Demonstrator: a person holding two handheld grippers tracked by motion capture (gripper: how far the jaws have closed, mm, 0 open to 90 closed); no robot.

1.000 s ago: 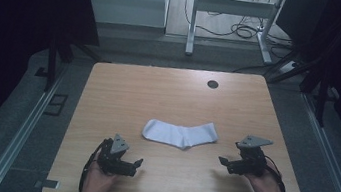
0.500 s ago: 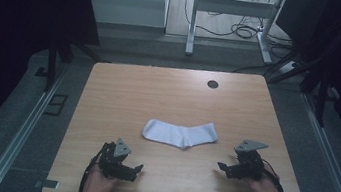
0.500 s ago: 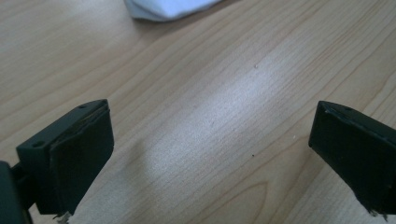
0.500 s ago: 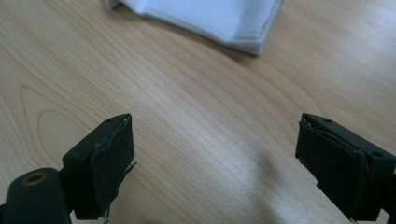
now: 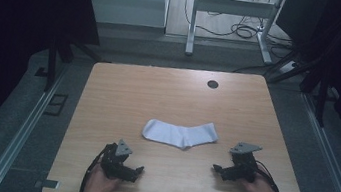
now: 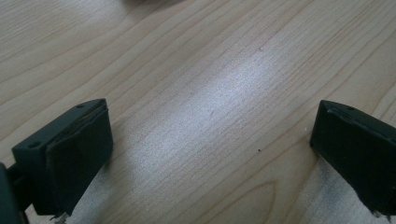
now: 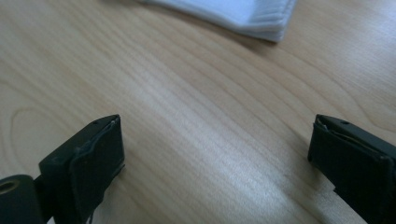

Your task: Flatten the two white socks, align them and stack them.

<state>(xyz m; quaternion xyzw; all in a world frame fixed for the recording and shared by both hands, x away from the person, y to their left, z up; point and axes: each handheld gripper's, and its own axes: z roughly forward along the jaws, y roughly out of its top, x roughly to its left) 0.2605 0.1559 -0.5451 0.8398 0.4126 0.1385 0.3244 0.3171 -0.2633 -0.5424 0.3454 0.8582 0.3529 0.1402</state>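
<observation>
A white sock (image 5: pixel 181 134) lies flat on the wooden table (image 5: pixel 158 94), a little nearer than its middle. My left gripper (image 5: pixel 136 172) rests low near the front edge, left of the sock, jaws pointing right. In the left gripper view that gripper (image 6: pixel 212 123) is open over bare wood. My right gripper (image 5: pixel 217 170) sits at the front right, jaws pointing left, apart from the sock. Its jaws have just been opening, and in the right gripper view it (image 7: pixel 217 135) stands open with nothing between, the sock's end (image 7: pixel 233 14) lying beyond the jaws.
A dark round cable hole (image 5: pixel 212 84) sits near the table's far edge. Metal rails (image 5: pixel 28 126) run along both sides of the table. Behind it stand a white desk frame (image 5: pixel 192 23) and loose cables (image 5: pixel 240 31) on the floor.
My right gripper has sunk toward the table and drawn slightly nearer the front edge. The left gripper and the sock have stayed where they were.
</observation>
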